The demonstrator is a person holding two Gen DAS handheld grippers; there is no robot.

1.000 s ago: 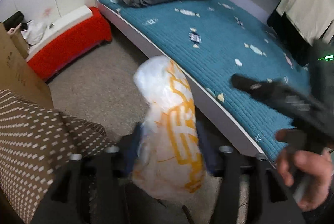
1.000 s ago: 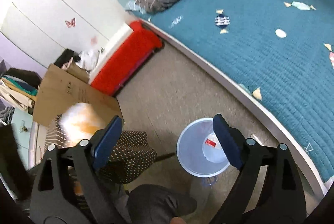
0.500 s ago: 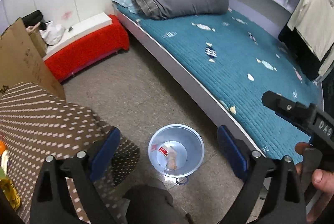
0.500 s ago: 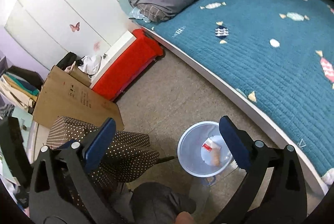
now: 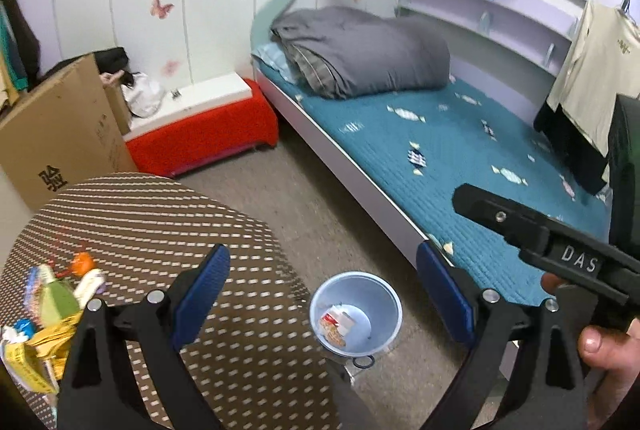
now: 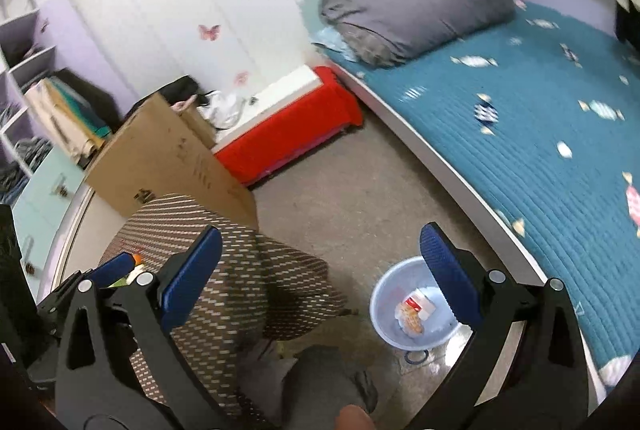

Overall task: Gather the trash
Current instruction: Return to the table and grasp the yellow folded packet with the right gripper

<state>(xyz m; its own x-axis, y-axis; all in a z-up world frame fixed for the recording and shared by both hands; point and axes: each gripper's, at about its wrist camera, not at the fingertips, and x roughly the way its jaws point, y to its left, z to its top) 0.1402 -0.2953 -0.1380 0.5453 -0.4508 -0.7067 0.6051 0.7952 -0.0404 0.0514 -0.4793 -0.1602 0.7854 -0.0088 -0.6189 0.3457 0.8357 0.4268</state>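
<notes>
The left gripper (image 5: 322,284) stands spread wide with nothing between its blue ribbed pads (image 5: 200,294); the right gripper (image 6: 320,272) is likewise released and empty. Both have only just finished widening.

On the speckled grey-beige floor (image 5: 320,197), near the bed's edge, sits a round pale-blue plastic bin (image 5: 356,312). In it lies trash: a crumpled white-and-orange bag (image 5: 334,330) with a small red-and-white wrapper. More trash, a heap of yellow, green and white wrappers (image 5: 52,310), rests at the near left on the round surface with a brown woven cover dotted white (image 5: 160,230).

The bed, with a white curved rail (image 5: 360,181), carries a teal quilted cover printed with candies (image 5: 460,149) and a folded grey duvet (image 5: 360,53). A red fabric-sided bench with a white top (image 5: 204,129) stands by the far wall, leaving an open strip of floor between it, the surface and the bed. A brown cardboard box (image 5: 60,133) bears black printed characters. The right gripper's black body reads "DAS" in the left wrist view.
</notes>
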